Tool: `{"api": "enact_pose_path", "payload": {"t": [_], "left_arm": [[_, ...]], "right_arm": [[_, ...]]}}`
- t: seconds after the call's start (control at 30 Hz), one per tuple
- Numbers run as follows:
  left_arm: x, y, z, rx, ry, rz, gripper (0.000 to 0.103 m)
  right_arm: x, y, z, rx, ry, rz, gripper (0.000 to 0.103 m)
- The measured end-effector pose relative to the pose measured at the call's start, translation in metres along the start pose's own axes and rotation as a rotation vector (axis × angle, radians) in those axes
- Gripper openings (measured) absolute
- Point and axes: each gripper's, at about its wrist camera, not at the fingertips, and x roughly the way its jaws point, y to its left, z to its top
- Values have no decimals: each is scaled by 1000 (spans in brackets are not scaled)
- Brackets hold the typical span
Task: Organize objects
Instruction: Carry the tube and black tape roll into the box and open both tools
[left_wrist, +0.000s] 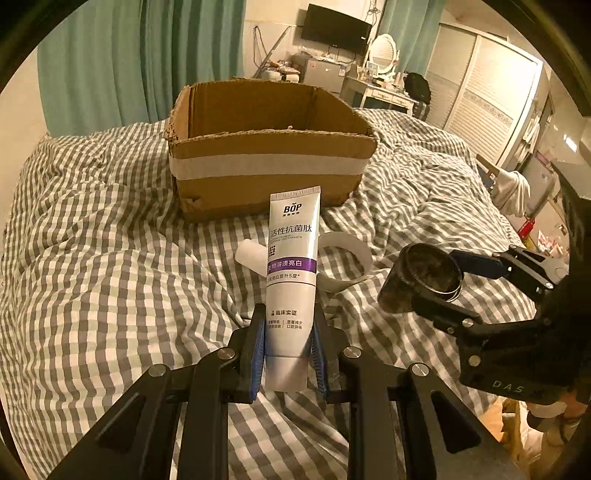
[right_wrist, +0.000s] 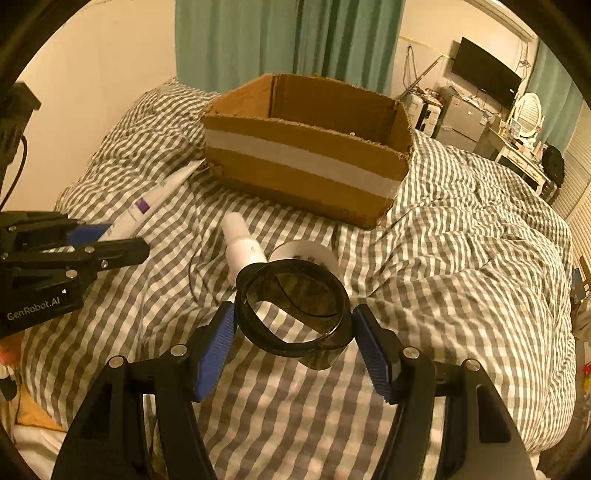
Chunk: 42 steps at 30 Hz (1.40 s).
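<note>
My left gripper (left_wrist: 288, 350) is shut on a white toothpaste tube (left_wrist: 291, 273) and holds it above the checked bedspread, pointing at the open cardboard box (left_wrist: 269, 158). My right gripper (right_wrist: 293, 332) is shut on a dark translucent cup (right_wrist: 295, 306), held above the bed in front of the box (right_wrist: 306, 162). The cup (left_wrist: 424, 277) and right gripper (left_wrist: 454, 288) also show at the right of the left wrist view. The tube (right_wrist: 147, 206) and left gripper (right_wrist: 110, 240) show at the left of the right wrist view.
A small white bottle (right_wrist: 240, 243) and a white tape roll (right_wrist: 306, 254) lie on the checked bedspread (right_wrist: 461, 240) between the grippers and the box; both also show in the left wrist view, the bottle (left_wrist: 251, 254) and the roll (left_wrist: 347, 262). Curtains, a TV and a dresser stand beyond the bed.
</note>
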Motion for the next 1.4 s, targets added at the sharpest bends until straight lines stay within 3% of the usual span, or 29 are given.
{"api": "enact_pose_path", "payload": {"t": [0.37,0.73,1.03,1.4], "left_arm": [[-5,14,64,6,-65,-51,22],[12,42,166,0,-106,-44,22],[64,68,233,30,-70,24,22],[156,96,268,21,56,29,23]], "right_arm": [[-25,-35,53,30,-105,-3,64],[-17,-80,156,57,-172,-2,64],[46,-102,229,71,-166,21,64],[145,-122,277,102,-84,77,64]]}}
